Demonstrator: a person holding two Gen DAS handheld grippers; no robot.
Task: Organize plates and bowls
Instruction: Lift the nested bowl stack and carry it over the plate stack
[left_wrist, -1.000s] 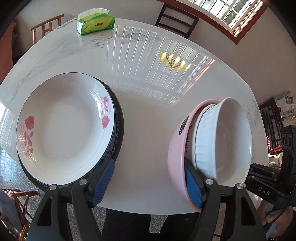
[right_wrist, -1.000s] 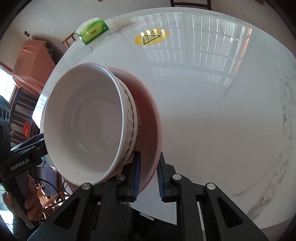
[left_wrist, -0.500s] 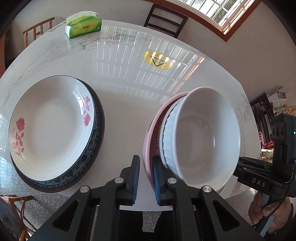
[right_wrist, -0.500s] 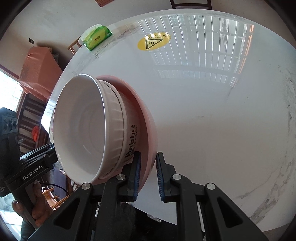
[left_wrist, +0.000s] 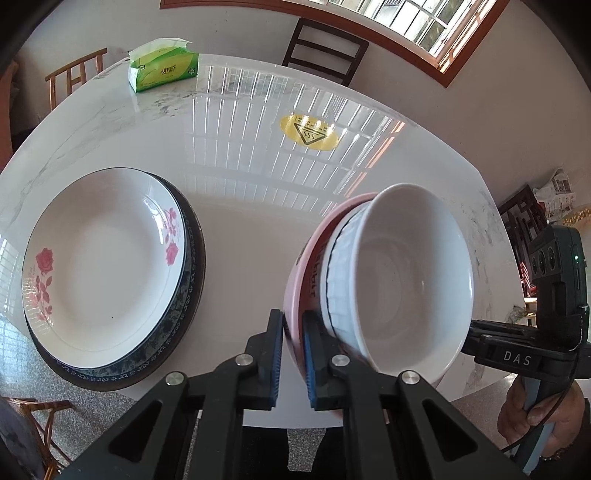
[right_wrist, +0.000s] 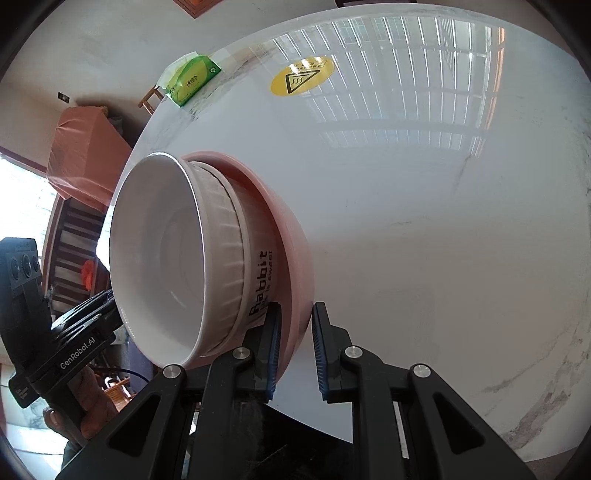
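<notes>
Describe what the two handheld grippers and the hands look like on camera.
Both the left gripper and the right gripper have black angular fingers with silver bolts and ribbed blue pads. White lettering: "GenRobot.AI" on the left, "DAS" on the right. Bare hand grips each handle.

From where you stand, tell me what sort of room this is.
Most likely a home dining room: a round white marble-look table with wooden chairs around it, stacked plates, nested bowls, and a green tissue pack.
</notes>
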